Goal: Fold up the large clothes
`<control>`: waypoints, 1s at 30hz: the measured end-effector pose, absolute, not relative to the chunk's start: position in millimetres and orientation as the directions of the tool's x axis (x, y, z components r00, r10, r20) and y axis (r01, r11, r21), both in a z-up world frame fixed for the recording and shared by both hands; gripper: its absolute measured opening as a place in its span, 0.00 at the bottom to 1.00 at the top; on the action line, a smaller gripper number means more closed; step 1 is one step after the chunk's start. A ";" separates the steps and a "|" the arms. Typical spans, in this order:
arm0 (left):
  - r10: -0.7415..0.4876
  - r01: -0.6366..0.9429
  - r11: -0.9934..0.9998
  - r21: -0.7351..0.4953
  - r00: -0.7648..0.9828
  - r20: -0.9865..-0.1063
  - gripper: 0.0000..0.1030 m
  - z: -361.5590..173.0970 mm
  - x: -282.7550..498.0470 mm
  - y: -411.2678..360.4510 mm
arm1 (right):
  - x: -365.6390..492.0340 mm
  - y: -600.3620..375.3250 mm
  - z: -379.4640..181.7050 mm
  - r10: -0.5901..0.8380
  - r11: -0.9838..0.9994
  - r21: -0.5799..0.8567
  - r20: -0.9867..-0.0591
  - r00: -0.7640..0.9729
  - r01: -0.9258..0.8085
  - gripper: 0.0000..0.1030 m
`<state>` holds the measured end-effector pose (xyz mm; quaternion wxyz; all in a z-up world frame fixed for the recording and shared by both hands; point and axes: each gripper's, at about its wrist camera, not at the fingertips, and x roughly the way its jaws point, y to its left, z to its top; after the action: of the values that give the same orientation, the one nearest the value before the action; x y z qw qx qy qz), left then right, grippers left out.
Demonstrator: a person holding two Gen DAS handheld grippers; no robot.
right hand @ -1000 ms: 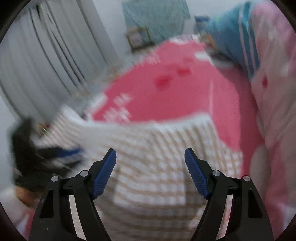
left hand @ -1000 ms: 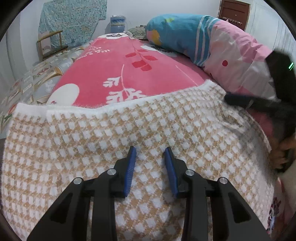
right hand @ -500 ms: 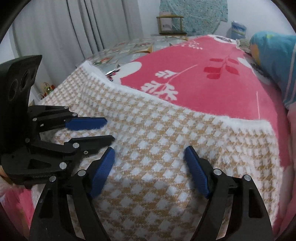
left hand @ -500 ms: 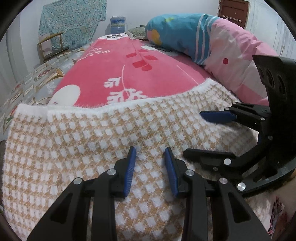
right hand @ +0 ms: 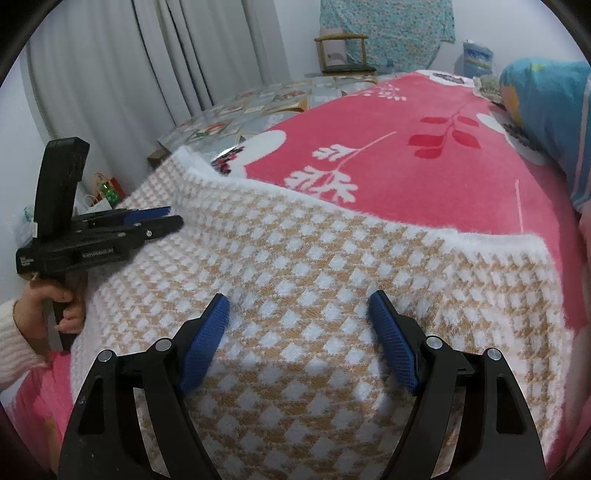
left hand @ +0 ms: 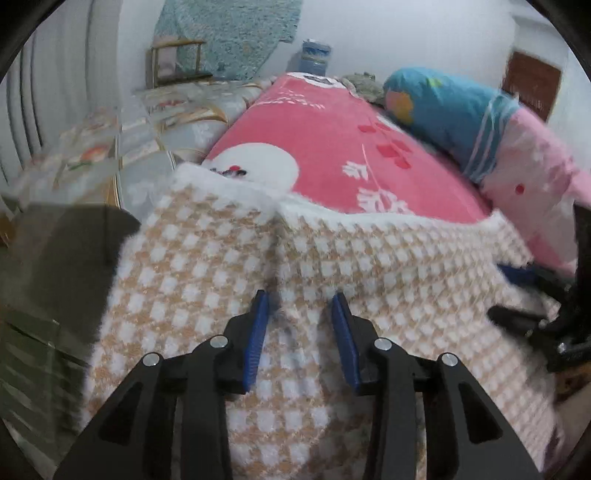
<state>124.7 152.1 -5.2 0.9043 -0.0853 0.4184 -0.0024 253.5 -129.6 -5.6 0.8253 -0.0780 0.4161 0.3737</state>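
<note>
Both tongs have shifted apart: the left tongs (left hand: 299,314) now hover at the left edge of the checked sweater (right hand: 314,288), opening slightly, pinching nothing; the right tongs (right hand: 299,314) hang spread above it. Sweater lies flat on the pink blanket (right hand: 424,166) (bed, curtains (right hand: 129,74) beyond); folding seems barely begun.

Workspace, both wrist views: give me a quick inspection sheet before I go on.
Surface: bed under a pink blanket, patterned sheet beyond it.
Job's things: checked sweater lies flat, white hem toward the far side.
Clutter: blue-and-pink bedding roll along one side.
Grippers: left gripper over the sweater's side edge, jaws opening, nothing clamped; right gripper wide open above the sweater.
Cables: nothing seen.
Surroundings: grey curtains, wooden chair, hanging blue cloth.
</note>
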 end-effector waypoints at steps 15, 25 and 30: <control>0.060 -0.254 0.958 -0.133 0.630 -0.774 0.35 1.4 115.5 196.3 | 295.3 -219.6 -18.0 0.469 0.851 0.274 -0.782 0.411 -0.449 0.71; 0.044 -0.249 0.959 -0.132 0.594 -0.803 0.36 -2.0 120.1 191.8 | 292.2 -220.6 -23.5 0.486 0.847 0.290 -0.762 0.428 -0.446 0.75; 0.049 -0.243 0.945 -0.220 0.769 -0.638 0.32 44.8 93.6 207.3 | 297.4 -226.0 11.0 0.460 0.865 0.265 -0.757 0.464 -0.426 0.75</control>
<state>93.6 207.3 44.8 0.9289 -0.1466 0.3310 0.0787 297.4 -226.0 11.0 0.8554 0.0191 0.4483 0.2587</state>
